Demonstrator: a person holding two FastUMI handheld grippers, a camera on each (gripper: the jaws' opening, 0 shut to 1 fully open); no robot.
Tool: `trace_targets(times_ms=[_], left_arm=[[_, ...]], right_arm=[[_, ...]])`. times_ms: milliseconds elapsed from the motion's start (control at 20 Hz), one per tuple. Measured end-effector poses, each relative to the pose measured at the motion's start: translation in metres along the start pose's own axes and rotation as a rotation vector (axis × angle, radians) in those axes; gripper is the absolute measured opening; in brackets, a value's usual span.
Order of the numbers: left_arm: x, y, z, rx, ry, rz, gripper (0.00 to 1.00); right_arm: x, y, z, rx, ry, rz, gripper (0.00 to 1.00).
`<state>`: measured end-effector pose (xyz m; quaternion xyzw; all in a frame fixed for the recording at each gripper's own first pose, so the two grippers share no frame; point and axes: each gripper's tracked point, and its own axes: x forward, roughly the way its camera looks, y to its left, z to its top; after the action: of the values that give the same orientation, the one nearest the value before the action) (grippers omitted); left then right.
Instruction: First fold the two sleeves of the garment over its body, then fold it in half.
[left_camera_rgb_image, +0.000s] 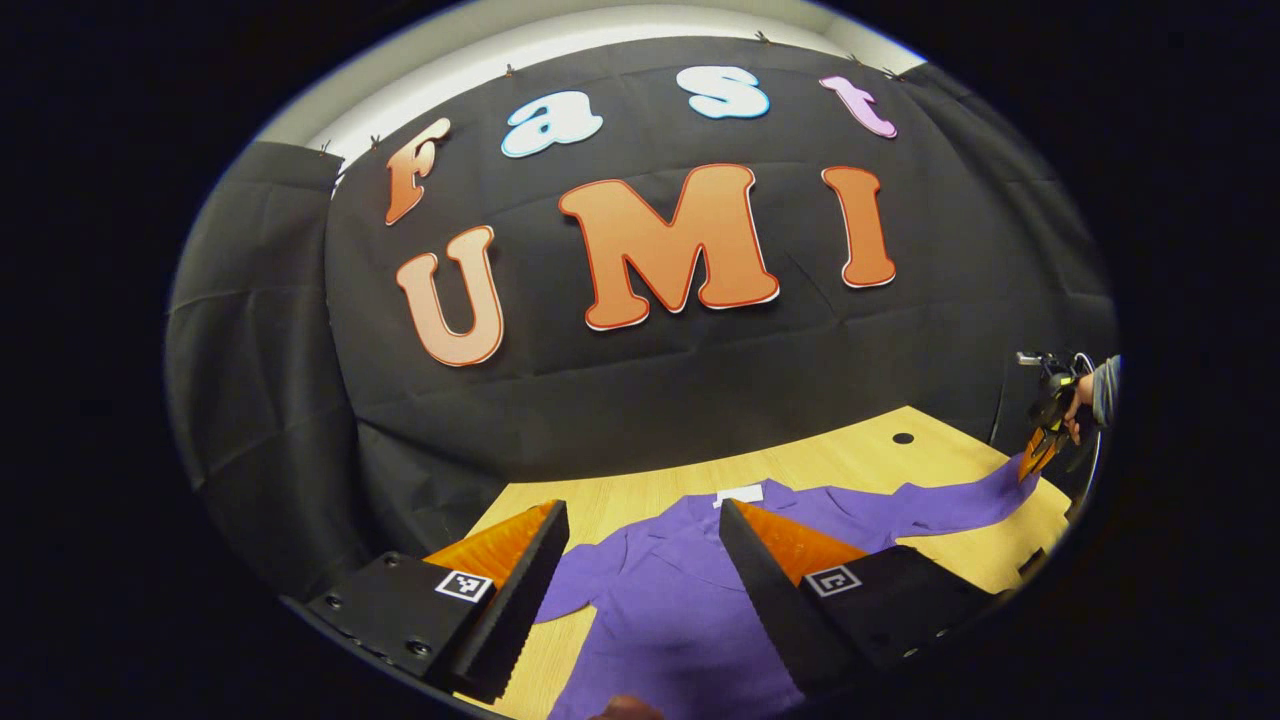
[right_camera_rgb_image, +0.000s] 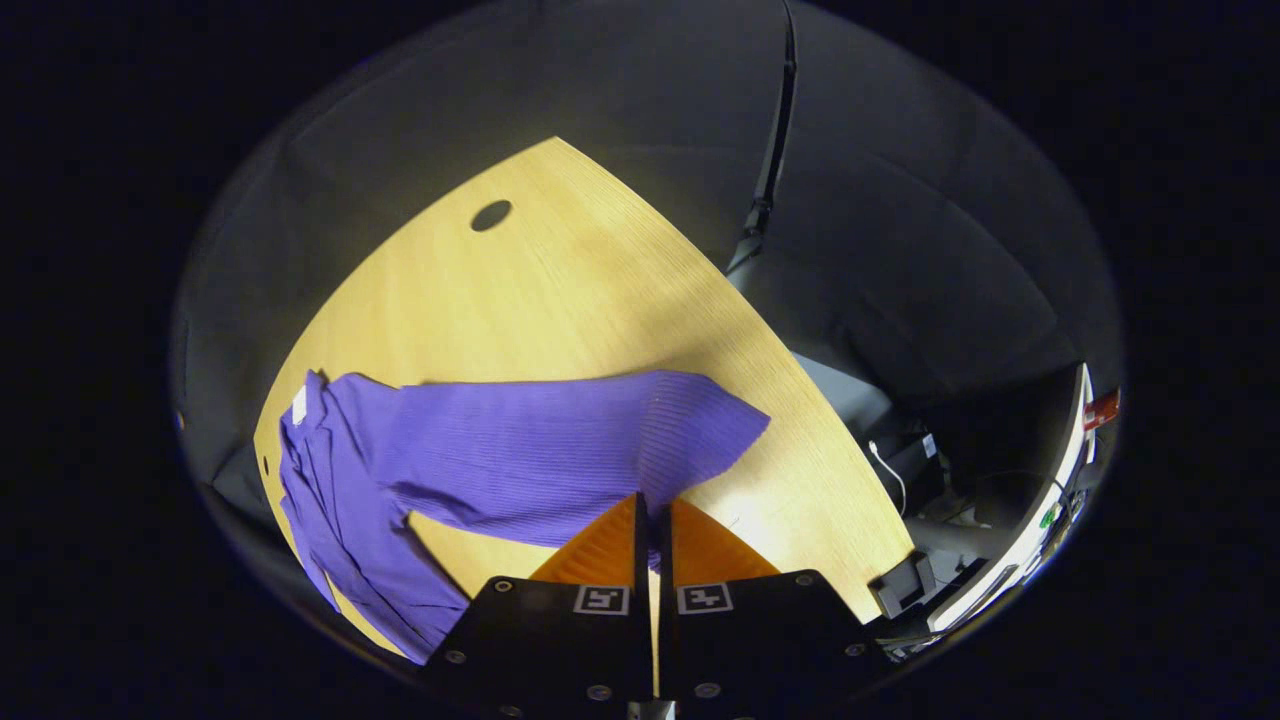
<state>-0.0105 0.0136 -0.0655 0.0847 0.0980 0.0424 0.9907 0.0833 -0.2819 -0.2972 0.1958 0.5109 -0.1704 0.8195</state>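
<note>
Pinching purple sleeve (right_camera_rgb_image: 560, 440) cuff w/ right gripper (right_camera_rgb_image: 652, 505); left gripper (left_camera_rgb_image: 640, 520) fingers spread over garment.

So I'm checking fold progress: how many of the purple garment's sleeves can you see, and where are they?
2. The right sleeve stretches out across the wooden table, its cuff pinched by the right gripper. The left sleeve lies short beside the body, near the open left gripper.
</note>
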Motion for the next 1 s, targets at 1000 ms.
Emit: trace_targets(times_ms=[1000], left_arm=[[0.02, 0.149, -0.049, -0.106, 0.005, 0.063, 0.97]], right_arm=[[-0.148, 0.283, -0.011, -0.339, -0.209, 0.207, 0.02]])
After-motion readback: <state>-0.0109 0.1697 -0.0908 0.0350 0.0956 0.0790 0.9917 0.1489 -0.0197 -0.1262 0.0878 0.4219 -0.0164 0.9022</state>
